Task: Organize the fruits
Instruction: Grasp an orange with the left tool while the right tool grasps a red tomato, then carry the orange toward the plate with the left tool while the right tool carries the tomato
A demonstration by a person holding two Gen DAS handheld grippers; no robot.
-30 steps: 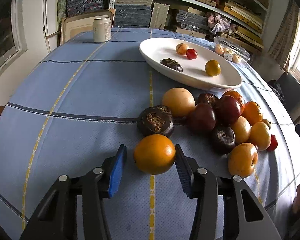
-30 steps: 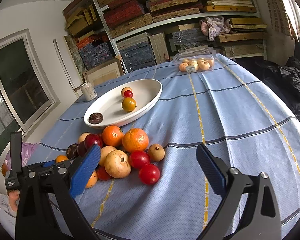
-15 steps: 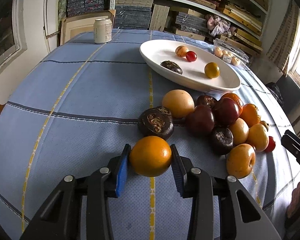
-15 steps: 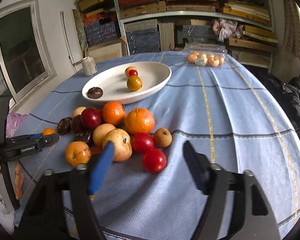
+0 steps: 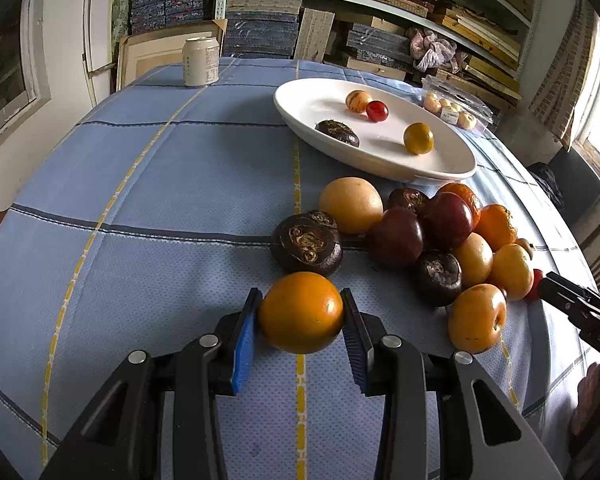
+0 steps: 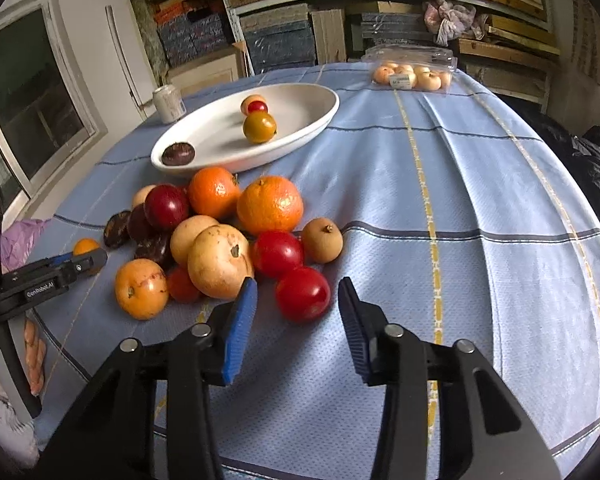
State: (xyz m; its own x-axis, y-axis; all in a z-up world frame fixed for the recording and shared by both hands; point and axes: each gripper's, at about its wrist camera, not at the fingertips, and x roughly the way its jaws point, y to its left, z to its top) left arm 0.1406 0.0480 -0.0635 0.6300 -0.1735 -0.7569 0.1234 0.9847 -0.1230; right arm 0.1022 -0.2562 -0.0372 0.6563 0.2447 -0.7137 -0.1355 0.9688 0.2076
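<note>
My left gripper point(image 5: 300, 312) is shut on an orange fruit point(image 5: 301, 312), its blue pads touching both sides, just in front of a dark water chestnut point(image 5: 306, 245). A heap of mixed fruit point(image 5: 440, 248) lies to its right. A white oval dish point(image 5: 374, 156) farther back holds several fruits. My right gripper point(image 6: 298, 300) is open, its fingers either side of a red tomato point(image 6: 302, 293) at the near edge of the heap point(image 6: 216, 224), with gaps on both sides. The dish point(image 6: 300, 132) is beyond. The left gripper and its orange fruit point(image 6: 85, 247) show at the left.
A blue checked cloth point(image 5: 160, 200) covers the round table. A white can point(image 5: 200, 61) stands at the far left edge. A clear plastic box of small fruit point(image 6: 414, 72) sits at the far side. Shelves of stacked boxes stand behind the table.
My left gripper closed from open onto the orange fruit. My right gripper moved in toward the heap and narrowed, coming around the red tomato.
</note>
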